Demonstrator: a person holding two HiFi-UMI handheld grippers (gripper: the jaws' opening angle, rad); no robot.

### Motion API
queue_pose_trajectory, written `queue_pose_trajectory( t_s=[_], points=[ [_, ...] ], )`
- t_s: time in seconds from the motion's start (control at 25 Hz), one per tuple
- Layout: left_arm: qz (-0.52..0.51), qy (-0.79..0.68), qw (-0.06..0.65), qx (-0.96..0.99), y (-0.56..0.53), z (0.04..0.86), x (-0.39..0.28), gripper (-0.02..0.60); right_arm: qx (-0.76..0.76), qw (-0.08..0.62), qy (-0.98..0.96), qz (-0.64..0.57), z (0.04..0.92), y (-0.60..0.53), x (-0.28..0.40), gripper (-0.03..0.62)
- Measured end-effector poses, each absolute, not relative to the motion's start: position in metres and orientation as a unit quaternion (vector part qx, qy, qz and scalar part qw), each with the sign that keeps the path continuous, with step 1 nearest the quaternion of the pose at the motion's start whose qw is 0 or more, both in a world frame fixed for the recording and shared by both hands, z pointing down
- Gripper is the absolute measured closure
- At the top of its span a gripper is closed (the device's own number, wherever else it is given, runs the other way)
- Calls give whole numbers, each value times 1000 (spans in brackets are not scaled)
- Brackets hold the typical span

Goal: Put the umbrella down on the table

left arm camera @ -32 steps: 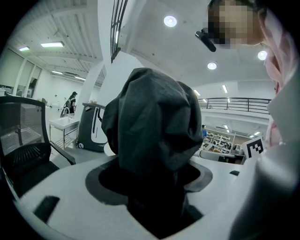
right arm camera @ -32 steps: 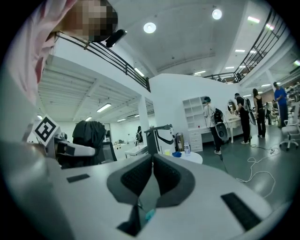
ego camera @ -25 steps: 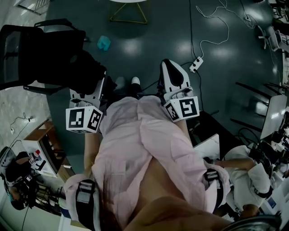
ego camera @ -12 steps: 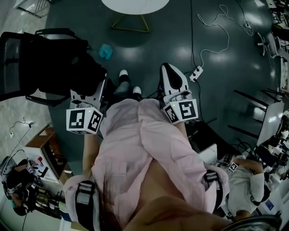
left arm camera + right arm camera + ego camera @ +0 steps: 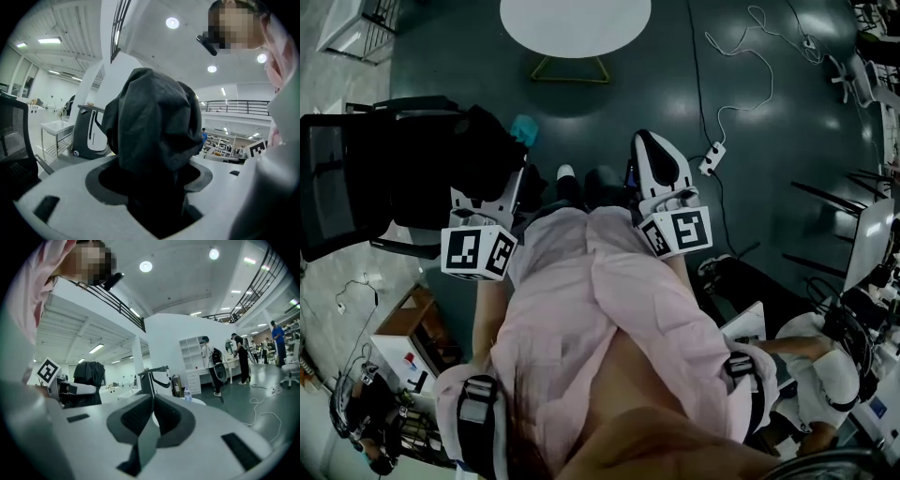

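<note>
Left hand-held gripper (image 5: 154, 197) grips the black folded umbrella (image 5: 154, 126), centre of its own view. Right hand-held gripper (image 5: 152, 413) closed, empty. Round white bench (image 5: 575, 23) at head view's top centre, well apart.

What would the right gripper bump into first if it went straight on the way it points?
Probably the round white table, whose top shows just beyond the right gripper and its closed jaws; depth is unclear.
</note>
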State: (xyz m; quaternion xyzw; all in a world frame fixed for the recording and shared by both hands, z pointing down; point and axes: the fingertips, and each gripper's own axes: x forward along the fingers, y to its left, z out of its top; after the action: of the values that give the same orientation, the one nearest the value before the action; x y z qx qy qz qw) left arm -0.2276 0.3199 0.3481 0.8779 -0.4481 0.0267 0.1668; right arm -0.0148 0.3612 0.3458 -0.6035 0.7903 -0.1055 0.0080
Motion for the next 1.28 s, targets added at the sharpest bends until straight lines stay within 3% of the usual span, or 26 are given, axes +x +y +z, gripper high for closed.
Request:
queue_pose_trajectory(
  t_s=[0.68, 1.28],
  points=[
    [32, -469, 188, 862, 252, 362, -190, 261, -590, 5, 799, -115, 350, 274, 27, 562],
    [-10, -514, 162, 842, 155, 343, -122, 261, -559, 29, 821, -116, 349, 176, 110, 562]
  ],
)
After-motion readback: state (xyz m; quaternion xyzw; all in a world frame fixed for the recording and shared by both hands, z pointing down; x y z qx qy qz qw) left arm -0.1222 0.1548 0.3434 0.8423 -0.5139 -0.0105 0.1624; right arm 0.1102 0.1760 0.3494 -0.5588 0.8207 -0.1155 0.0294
